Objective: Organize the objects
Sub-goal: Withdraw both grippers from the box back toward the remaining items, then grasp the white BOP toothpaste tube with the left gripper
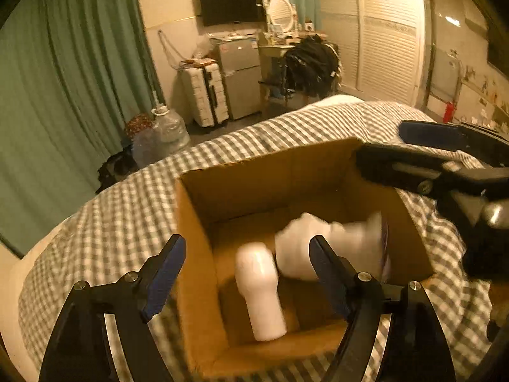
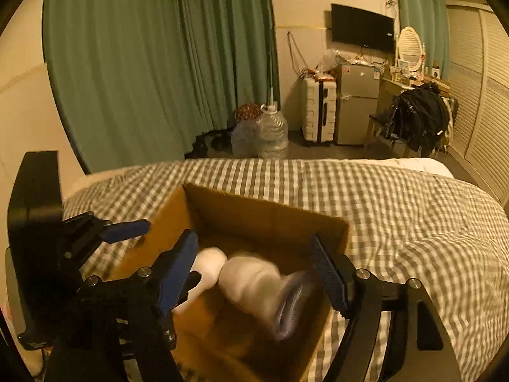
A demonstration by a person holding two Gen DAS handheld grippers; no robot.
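An open cardboard box (image 1: 197,254) sits on the checked bedspread (image 1: 127,210); it also shows in the right wrist view (image 2: 264,213). A white bottle (image 1: 261,289) lies inside it, also seen in the right wrist view (image 2: 208,267). A second white bottle with a dark end (image 1: 321,242) is blurred inside the box, free of both grippers; in the right wrist view (image 2: 254,283) it lies between my fingers' line of sight. My left gripper (image 1: 248,280) is open above the box's near side. My right gripper (image 2: 254,273) is open above the box, and shows from the side (image 1: 407,152).
The bed fills the foreground. Beyond it stand large water bottles (image 2: 273,133), a white suitcase (image 2: 318,111), a small fridge (image 2: 356,105), a chair with dark clothes (image 2: 416,117), green curtains (image 2: 159,63) and louvred wardrobe doors (image 1: 381,38).
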